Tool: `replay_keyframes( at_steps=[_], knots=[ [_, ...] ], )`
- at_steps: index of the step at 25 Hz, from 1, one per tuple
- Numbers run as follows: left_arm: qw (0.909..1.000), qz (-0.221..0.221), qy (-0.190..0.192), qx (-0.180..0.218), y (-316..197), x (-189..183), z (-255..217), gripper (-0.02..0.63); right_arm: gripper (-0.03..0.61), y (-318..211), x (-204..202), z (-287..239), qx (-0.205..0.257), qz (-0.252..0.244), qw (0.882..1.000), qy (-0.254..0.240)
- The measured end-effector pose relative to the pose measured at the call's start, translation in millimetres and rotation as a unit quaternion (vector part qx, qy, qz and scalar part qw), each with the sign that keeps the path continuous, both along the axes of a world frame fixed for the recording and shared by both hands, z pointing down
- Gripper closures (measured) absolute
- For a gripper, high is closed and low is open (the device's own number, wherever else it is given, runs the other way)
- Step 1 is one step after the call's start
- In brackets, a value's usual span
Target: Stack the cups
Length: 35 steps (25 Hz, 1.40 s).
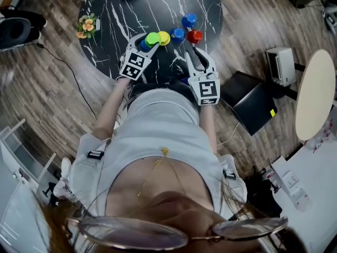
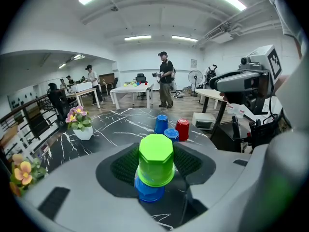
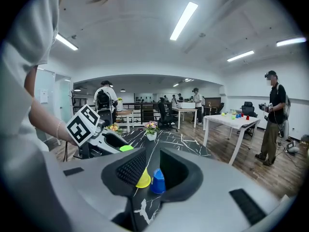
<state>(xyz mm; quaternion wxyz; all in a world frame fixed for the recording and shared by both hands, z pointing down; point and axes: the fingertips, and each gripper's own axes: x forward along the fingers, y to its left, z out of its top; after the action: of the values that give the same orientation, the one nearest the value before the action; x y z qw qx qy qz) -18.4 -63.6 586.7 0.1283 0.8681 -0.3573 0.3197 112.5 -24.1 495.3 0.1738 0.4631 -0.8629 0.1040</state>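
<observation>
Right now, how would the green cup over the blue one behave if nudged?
The green cup looks like thin plastic, so probably light and easily shoved. Upside down over the blue cup and slightly off-centre, it may tip. Its faceted sides should resist rolling.

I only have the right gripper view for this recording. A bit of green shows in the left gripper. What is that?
Observer: A green cup, upside down between the left gripper's fingers and sitting over a bottom blue cup.
Operator: Ahead I see only a yellow cup and a near blue cup. Any more?
Observer: Yes. The head view adds a red cup and a far blue cup beyond them on the table.
</observation>
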Motion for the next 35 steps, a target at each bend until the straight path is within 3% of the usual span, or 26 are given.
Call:
replay_keyframes(
  at_steps=[18,35],
  knots=[
    [0.9994,-0.028,0.017,-0.008,8.1,-7.5,-4.3,0.351,0.456,-23.9,22.7,14.0,-0.009,-0.009,1.0,0.02],
    [0.9905,-0.125,0.056,-0.001,25.9,-39.2,-23.6,0.353,0.36,-59.1,51.0,79.7,-0.08,-0.03,0.992,0.087]
  ],
)
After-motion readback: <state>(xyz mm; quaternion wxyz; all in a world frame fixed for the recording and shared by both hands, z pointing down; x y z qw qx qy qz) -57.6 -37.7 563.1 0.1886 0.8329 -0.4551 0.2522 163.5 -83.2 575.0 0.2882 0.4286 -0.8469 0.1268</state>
